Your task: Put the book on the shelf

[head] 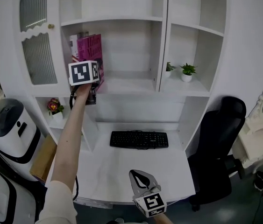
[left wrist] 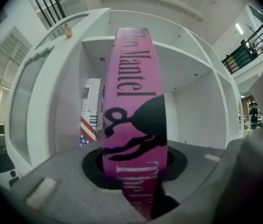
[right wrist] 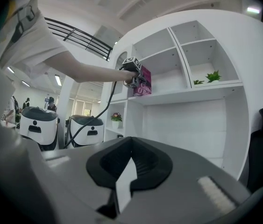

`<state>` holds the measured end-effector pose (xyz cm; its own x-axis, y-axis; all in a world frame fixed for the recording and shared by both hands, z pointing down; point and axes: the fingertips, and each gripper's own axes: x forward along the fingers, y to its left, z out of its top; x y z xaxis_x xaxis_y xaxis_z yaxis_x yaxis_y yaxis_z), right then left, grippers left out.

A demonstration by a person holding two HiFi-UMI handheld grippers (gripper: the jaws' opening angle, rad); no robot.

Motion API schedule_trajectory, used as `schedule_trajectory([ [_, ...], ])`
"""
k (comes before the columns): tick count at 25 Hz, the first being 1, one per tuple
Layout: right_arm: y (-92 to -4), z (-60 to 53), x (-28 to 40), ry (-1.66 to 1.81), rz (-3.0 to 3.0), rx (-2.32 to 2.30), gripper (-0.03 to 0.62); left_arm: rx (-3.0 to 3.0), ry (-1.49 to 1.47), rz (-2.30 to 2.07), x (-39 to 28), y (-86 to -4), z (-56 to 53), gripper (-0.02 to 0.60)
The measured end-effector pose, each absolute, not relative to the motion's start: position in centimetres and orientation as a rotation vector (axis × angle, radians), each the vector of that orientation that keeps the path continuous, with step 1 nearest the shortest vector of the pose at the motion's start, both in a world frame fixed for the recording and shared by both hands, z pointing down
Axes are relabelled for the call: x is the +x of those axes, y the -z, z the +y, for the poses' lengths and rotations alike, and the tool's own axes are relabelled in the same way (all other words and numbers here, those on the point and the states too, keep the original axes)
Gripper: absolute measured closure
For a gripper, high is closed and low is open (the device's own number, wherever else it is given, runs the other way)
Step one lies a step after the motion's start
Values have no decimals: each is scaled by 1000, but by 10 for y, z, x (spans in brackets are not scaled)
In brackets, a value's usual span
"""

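While two grippers were in view, only the left gripper [head: 94, 80] had anything in it: its jaws stood partly apart and were clamped on the spine of one pink book [left wrist: 133, 78]. The book stood upright in the middle-left compartment of the white shelf [head: 131, 85], towards that compartment's left side and front edge. One other book [left wrist: 91, 107], white with a striped flag at its foot, stood behind it and to its left, against the compartment wall. The pink book had a broad magenta spine with large black lettering running down it, a black silhouette figure across the middle, and paler lettering lower down, where the jaws pressed on it. The right gripper [head: 134, 174] hung low over the front of the desk [head: 122, 171], its jaws closed together with nothing between them. There were two small green plants [head: 187, 71] in the compartment to the right and one flowering pot [head: 54, 107] on a lower left shelf. One black keyboard [head: 139, 139] lay on the desk, one black chair [head: 220, 143] stood at its right, and two white rounded machines [head: 10, 134] stood at the left
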<state>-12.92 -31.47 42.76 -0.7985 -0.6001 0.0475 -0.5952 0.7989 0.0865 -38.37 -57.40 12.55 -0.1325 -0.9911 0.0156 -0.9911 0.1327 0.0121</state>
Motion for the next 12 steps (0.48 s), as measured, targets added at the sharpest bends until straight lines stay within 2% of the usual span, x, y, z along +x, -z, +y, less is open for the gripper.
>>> schedule_trajectory([
  [12,-384,-389,-96,222,-2814,1182,592,1997,-47,-2393,-398,-125,-608,430],
])
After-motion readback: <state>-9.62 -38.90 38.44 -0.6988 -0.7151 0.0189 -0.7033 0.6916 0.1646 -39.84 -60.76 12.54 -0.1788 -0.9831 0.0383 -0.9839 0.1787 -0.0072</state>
